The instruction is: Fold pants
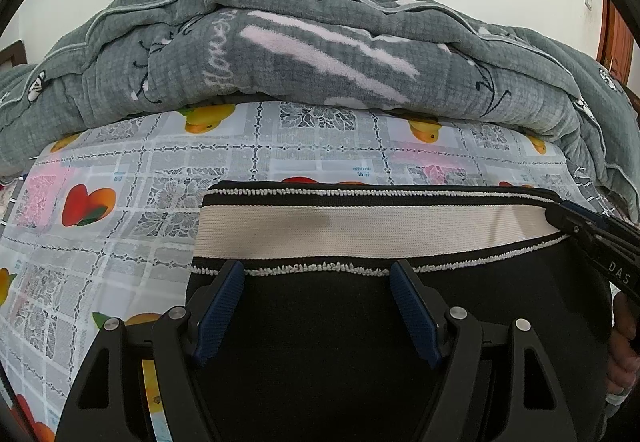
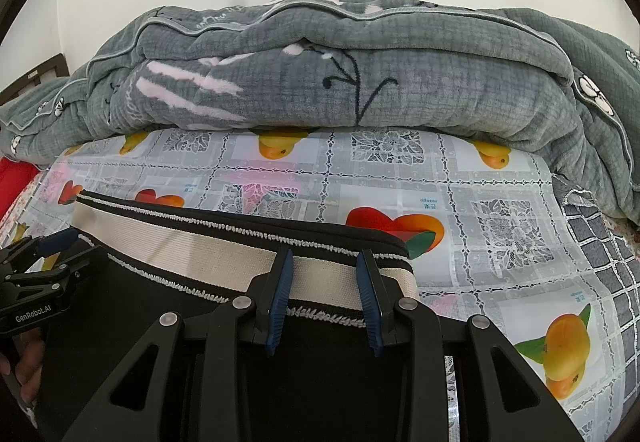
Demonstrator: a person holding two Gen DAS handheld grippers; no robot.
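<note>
The black pants [image 1: 360, 342] lie on a sheet [image 1: 120, 170] printed with fruit, with the striped waistband [image 1: 340, 226] turned away from the person, toward 12 o'clock. A folded grey blanket [image 1: 300, 54] is piled behind it, near the band's far edge but not touching it.

The left gripper [image 1: 318, 274] hangs over the black cloth just below the waistband, near its 9 o'clock end. Its jaws stand wide apart and nothing is between them. The right gripper [image 2: 325, 262] is over the 3 o'clock end of the band. Its jaws are narrower but also apart; the band passes behind the fingers, and the pads do not seem to press on it. So neither gripper holds the pants at this moment, as far as the pictures show.

From here several things can go wrong. If the right gripper closes only on the upper layer of the band, the under layer may stay on the sheet and the fold will come out crooked. If either gripper goes down too deep, it may pinch the sheet together with the pants and drag it along. The two grippers are not placed equally on the band, so an uneven lift may twist the waistband. A long forward move may also push the band against the blanket.
</note>
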